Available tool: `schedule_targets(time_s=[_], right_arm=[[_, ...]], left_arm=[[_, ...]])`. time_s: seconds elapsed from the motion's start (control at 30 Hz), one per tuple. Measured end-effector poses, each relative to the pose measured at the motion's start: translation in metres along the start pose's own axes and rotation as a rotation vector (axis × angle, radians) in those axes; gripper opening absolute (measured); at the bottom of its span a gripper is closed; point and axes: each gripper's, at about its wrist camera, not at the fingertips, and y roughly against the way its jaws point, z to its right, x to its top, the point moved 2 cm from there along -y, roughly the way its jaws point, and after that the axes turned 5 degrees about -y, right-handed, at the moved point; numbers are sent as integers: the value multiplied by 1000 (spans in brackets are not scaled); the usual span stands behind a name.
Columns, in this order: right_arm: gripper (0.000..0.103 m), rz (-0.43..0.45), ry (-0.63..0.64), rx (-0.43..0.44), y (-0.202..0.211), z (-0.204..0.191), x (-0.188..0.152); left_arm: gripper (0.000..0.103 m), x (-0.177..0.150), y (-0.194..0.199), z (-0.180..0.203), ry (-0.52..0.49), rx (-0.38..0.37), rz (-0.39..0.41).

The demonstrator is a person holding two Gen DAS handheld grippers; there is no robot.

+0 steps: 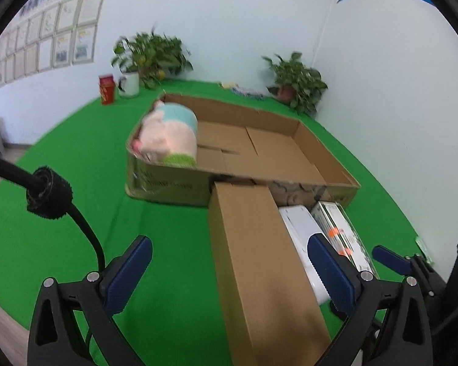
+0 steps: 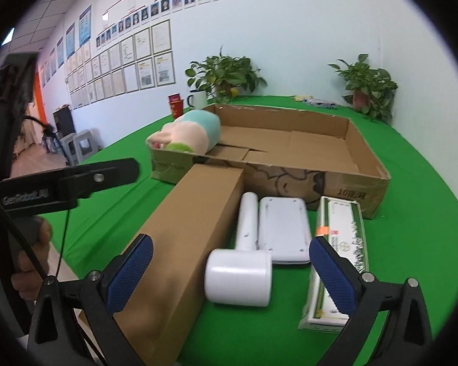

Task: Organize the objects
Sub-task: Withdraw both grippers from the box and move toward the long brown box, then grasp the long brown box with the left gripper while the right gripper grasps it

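Observation:
A shallow cardboard tray (image 1: 317,140) (image 2: 360,183) sits on the green table with a pink and teal plush toy (image 1: 168,134) (image 2: 189,134) in its left end. In front of it lie a long brown box (image 1: 253,244) (image 2: 192,222), a white mallet-shaped object (image 2: 244,262), a flat white device (image 1: 302,231) (image 2: 284,228) and a green-and-white carton (image 1: 342,228) (image 2: 342,244). My left gripper (image 1: 229,241) is open, straddling the long box without touching it. My right gripper (image 2: 231,241) is open above the white mallet-shaped object, with the carton by its right finger.
Two potted plants (image 2: 226,76) (image 2: 369,88), a white mug (image 2: 198,99) and a red tin (image 2: 176,105) stand along the far table edge. Small items (image 2: 317,102) lie at the back. A person's hand (image 2: 30,244) holds the left gripper's handle. Stools (image 2: 79,146) stand beyond the table's left edge.

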Motion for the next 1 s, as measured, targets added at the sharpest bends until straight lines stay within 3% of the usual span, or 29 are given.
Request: schedule_targets(time_s=[0.2, 0.3, 0.37, 0.47, 0.77, 1.0], right_arm=[[102, -94, 20, 69, -5, -21, -19], [102, -124, 27, 93, -2, -31, -25], [102, -141, 36, 95, 0, -38, -28], [102, -173, 40, 109, 0, -45, -31], [102, -220, 67, 115, -4, -61, -38], [101, -241, 111, 63, -10, -65, -43]], left_arm=[[92, -18, -40, -11, 120, -217, -195], [77, -27, -53, -11, 159, -295, -253], [73, -30, -59, -7, 147, -331, -282], [73, -31, -57, 2, 92, -317, -283], [64, -34, -53, 6, 63, -358, -304], [64, -38, -51, 5, 58, -410, -322]])
